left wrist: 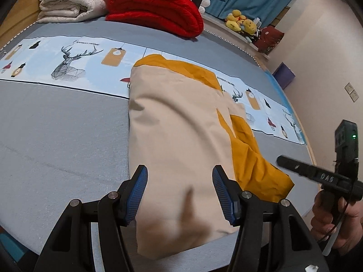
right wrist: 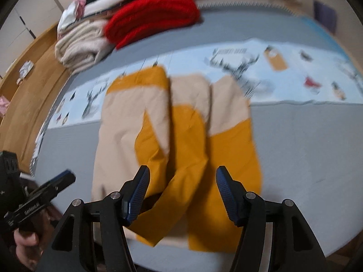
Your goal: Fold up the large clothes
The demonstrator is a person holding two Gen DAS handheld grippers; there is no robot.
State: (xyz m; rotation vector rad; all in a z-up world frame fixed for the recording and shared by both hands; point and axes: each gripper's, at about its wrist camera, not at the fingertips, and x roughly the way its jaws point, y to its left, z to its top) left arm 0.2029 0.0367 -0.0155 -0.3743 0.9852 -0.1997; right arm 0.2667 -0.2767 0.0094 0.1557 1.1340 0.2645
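I am looking down on the large cream-and-mustard cloth garment (left wrist: pixel 181 136), which is lying on the grey bed (left wrist: pixel 56 131) across its pale blue printed band with stag drawings (left wrist: pixel 68 61). My left tongs (left wrist: pixel 180 192) are standing wide, blue pads apart, hovering over the near cream end of the garment without pinching it; nothing is sitting between the pads but the cloth below. My right tongs (right wrist: pixel 182 195) are standing wide too, hanging above the mustard part of the garment (right wrist: pixel 181 136), and I am seeing no cloth caught in them either. That view is blurred, so fine creases are hard to read.

As I am judging it, the fold is partly done. From the left view the garment is showing as a long, narrow cream panel with mustard cloth spilling out along its right side. From the right view it is looking like three lengthwise strips lying side by side and overlapping, with a loose mustard flap bunching at the near edge. So the sides seem brought in, but the near end is untidy and the piece is long. I am reckoning what is left is to smooth that flap and fold it across its length.

A folded red knitted blanket (left wrist: pixel 156 9) and a folded cream blanket (left wrist: pixel 72 0) are sitting well apart at the far end of the bed.
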